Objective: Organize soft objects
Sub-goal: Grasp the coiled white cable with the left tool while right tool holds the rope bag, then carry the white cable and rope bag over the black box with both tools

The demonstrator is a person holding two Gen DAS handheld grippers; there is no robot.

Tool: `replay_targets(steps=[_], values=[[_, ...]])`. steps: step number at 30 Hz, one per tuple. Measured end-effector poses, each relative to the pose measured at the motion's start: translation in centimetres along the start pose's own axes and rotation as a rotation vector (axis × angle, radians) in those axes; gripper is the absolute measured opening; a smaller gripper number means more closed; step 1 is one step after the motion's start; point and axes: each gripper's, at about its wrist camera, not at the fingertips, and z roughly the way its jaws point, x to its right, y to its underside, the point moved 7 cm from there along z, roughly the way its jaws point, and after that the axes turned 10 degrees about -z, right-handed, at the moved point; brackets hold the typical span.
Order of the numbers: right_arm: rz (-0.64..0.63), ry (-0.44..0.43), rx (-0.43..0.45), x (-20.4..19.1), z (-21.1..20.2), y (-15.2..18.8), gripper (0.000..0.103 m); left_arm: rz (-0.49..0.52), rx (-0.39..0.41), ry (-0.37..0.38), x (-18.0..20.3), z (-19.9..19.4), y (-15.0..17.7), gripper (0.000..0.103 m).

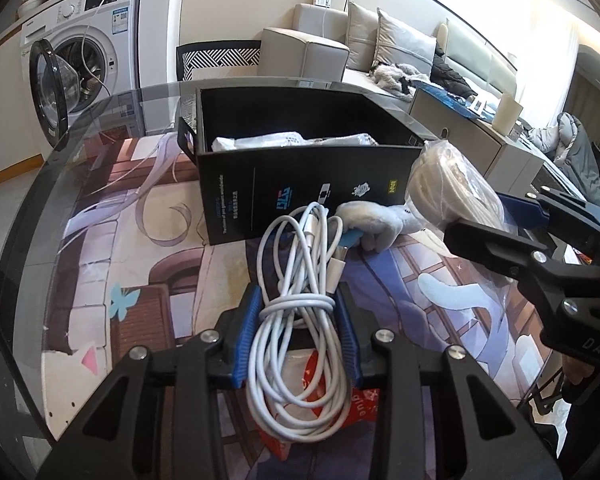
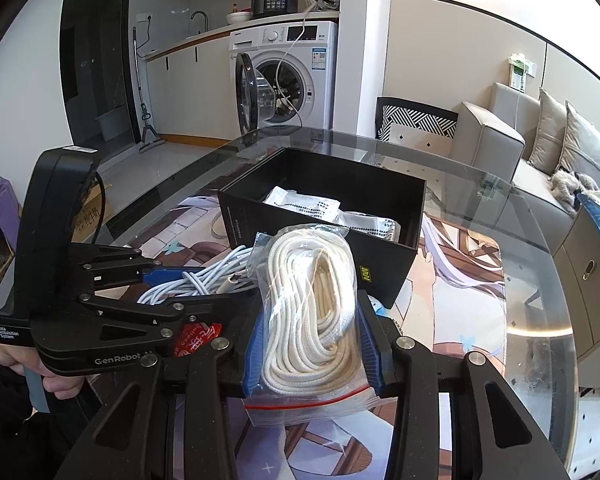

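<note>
My left gripper (image 1: 298, 293) is shut on a coiled white charging cable (image 1: 292, 356), its blue pads (image 1: 252, 320) pressing both sides of the bundle above the table. My right gripper (image 2: 310, 316) is shut on a clear zip bag of white rope (image 2: 312, 280), held just in front of the open black box (image 2: 384, 264). In the left wrist view the rope bag (image 1: 448, 184) and the right gripper (image 1: 480, 216) are at the right, beside the black box (image 1: 260, 200). The left gripper (image 2: 196, 286) with the cable (image 2: 220, 268) shows at the left of the right wrist view.
White packets (image 1: 284, 140) lie inside the box. A grey plush toy (image 1: 372, 220) rests against the box front, and a red packet (image 1: 360, 404) lies under the cable. The glass table (image 1: 28, 208) carries a printed mat. A washing machine (image 2: 296, 76) and a sofa (image 2: 500, 136) stand beyond.
</note>
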Motion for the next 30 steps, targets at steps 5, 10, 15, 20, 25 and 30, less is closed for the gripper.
replay_targets(steps=[5, 10, 15, 20, 25, 30], values=[[0.005, 0.008, 0.010, 0.2, -0.4, -0.2, 0.041, -0.003, 0.014, 0.010, 0.2, -0.6, -0.2, 0.035], [0.011, 0.017, 0.023, 0.5, -0.8, -0.3, 0.041, -0.007, 0.030, 0.020, 0.2, -1.3, -0.5, 0.035], [0.016, 0.026, 0.032, 0.7, -1.1, -0.4, 0.041, -0.010, 0.052, 0.035, 0.2, -2.0, -0.9, 0.035], [0.028, 0.039, 0.040, 1.1, -1.4, -0.5, 0.041, -0.021, 0.080, 0.046, 0.1, -2.9, -1.5, 0.035], [0.040, 0.044, 0.045, 1.3, -1.5, -0.5, 0.041, -0.030, 0.106, 0.051, 0.0, -3.7, -2.2, 0.035], [0.051, 0.046, 0.050, 1.5, -1.4, -0.6, 0.041, -0.043, 0.127, 0.055, -0.2, -4.3, -2.7, 0.035]])
